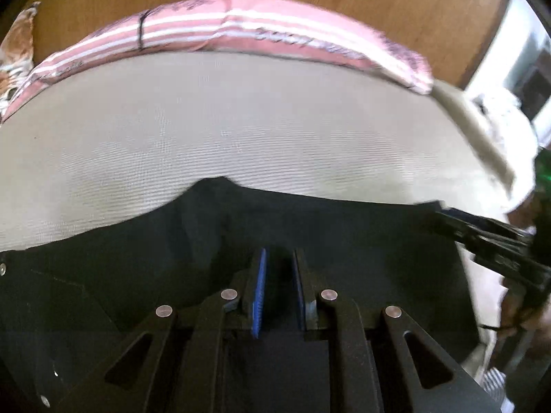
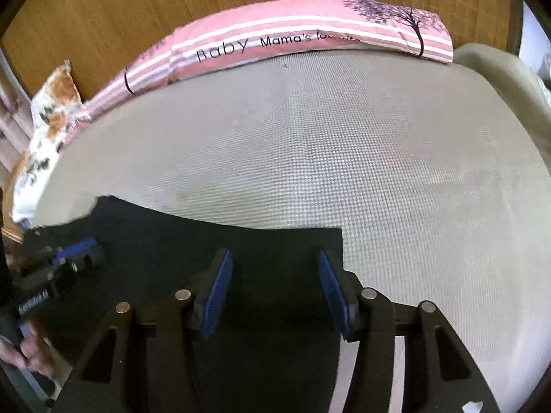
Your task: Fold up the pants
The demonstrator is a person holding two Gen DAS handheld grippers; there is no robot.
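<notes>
Pants [image 2: 165, 241]: dark, spread flat on the bed [image 2: 344, 158] near its front edge, away from the pink pillow [image 2: 275, 34] along the headboard side.
Left gripper [image 1: 279, 285]: jaws nearly pressed together, seemingly pinching a fold of fabric.
Right gripper [image 2: 273, 292]: jaws spread over the pants' corner, gripping nothing, probably placed for a matching pinch.

beige textured mattress [image 2: 344, 144] w/ pink striped pillow [image 2: 310, 31] – wooden headboard [image 2: 137, 7] behind.
</notes>
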